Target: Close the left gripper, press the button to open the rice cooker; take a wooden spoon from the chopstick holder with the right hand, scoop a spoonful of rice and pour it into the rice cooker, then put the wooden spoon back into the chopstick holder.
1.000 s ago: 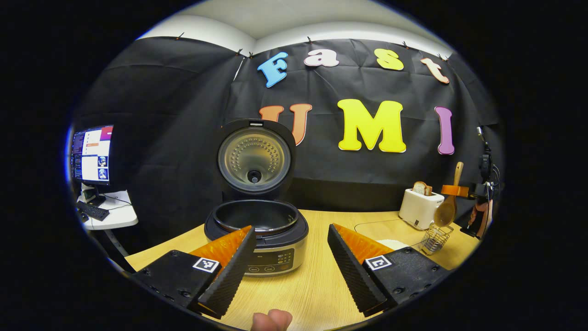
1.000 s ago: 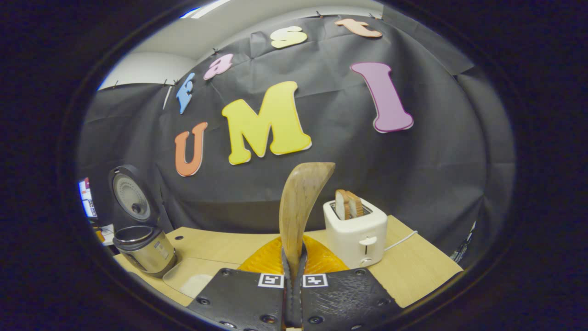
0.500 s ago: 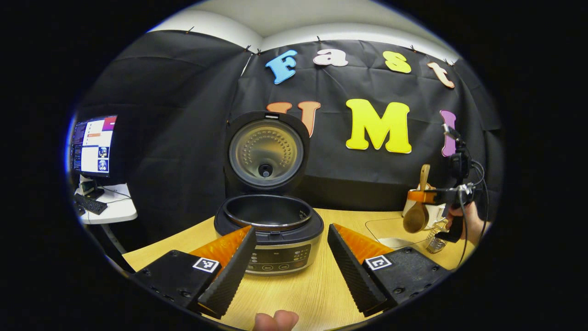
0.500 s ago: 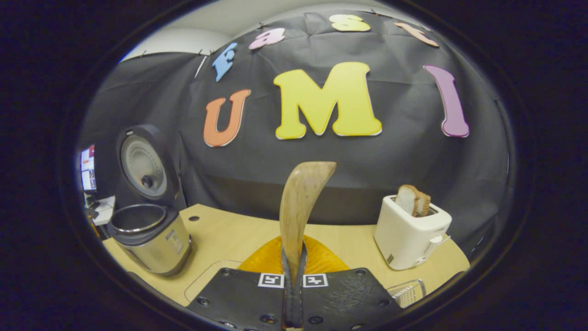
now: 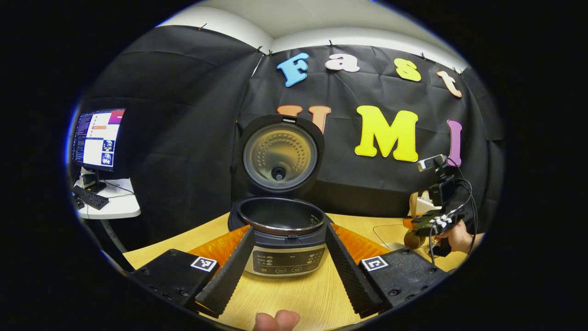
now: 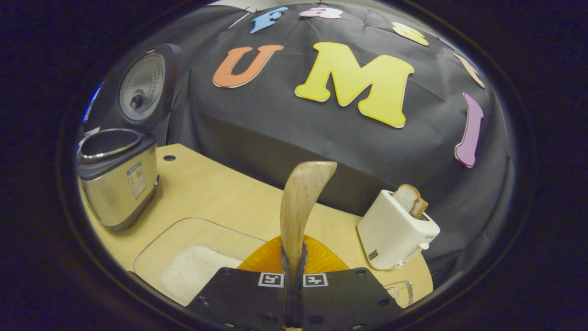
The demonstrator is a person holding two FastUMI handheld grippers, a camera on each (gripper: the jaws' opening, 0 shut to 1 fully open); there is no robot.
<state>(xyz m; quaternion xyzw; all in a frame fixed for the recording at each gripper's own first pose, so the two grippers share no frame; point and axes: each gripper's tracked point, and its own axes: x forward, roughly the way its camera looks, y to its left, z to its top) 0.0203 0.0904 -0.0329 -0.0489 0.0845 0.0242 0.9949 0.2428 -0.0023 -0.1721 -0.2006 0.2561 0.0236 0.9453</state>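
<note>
The rice cooker (image 5: 281,239) stands in front of me with its lid (image 5: 280,154) up and its dark pot bare. My left gripper (image 5: 288,227) is open, one finger on each side of the cooker's front panel, apart from it. My right gripper (image 6: 294,257) is shut on the wooden spoon (image 6: 303,202), whose handle rises between the fingers. Below it lies white rice (image 6: 197,271) in a clear tray (image 6: 183,230). In the left gripper view the right gripper (image 5: 434,220) hangs low at the far right, with the spoon's bowl (image 5: 409,239) under it.
A white toaster (image 6: 395,232) with bread (image 6: 411,200) stands at the back right. The wire chopstick holder (image 6: 399,292) sits near my right gripper. The open cooker (image 6: 117,179) is to the tray's left. A monitor (image 5: 96,140) stands on a side table (image 5: 108,209) off the bench.
My right gripper has swung left and tipped down with the spoon, over the tray of rice. My left gripper has drifted closer to the cooker, still open.
</note>
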